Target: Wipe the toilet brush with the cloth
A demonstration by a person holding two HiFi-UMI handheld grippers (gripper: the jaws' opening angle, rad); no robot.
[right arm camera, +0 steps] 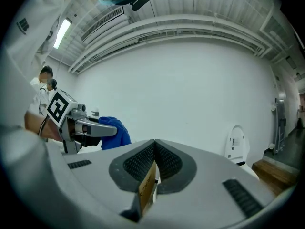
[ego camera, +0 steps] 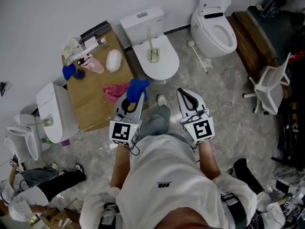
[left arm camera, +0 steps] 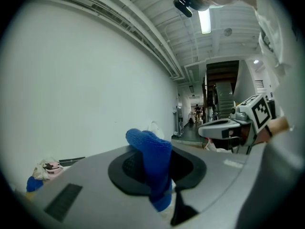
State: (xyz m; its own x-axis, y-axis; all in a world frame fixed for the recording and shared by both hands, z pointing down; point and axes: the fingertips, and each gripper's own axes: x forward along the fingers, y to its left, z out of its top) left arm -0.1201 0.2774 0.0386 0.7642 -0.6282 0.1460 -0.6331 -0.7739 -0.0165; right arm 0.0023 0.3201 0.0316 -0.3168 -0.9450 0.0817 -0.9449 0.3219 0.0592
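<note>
My left gripper (ego camera: 132, 98) is shut on a blue cloth (ego camera: 138, 86), which bulges up out of its jaws (left arm camera: 151, 162). To its right, my right gripper (ego camera: 181, 92) is shut with nothing held, its ribbed pads (right arm camera: 143, 160) meeting at the tips. Both grippers point roughly level towards a white toilet (ego camera: 164, 63) with its lid down. A pale toilet brush (ego camera: 152, 46) stands upright in a holder on that lid. A second white brush (ego camera: 198, 57) lies on the floor to the right. In the right gripper view the left gripper (right arm camera: 97, 128) and the cloth (right arm camera: 119, 133) show at the left.
A low wooden table (ego camera: 95, 106) at the left carries a pink cloth (ego camera: 116, 91), a white cloth (ego camera: 113, 60) and small bottles. More toilets stand at the back right (ego camera: 215, 25) and at the left (ego camera: 56, 109). A white chair (ego camera: 269, 86) is at the right. Another person (ego camera: 33, 187) crouches at lower left.
</note>
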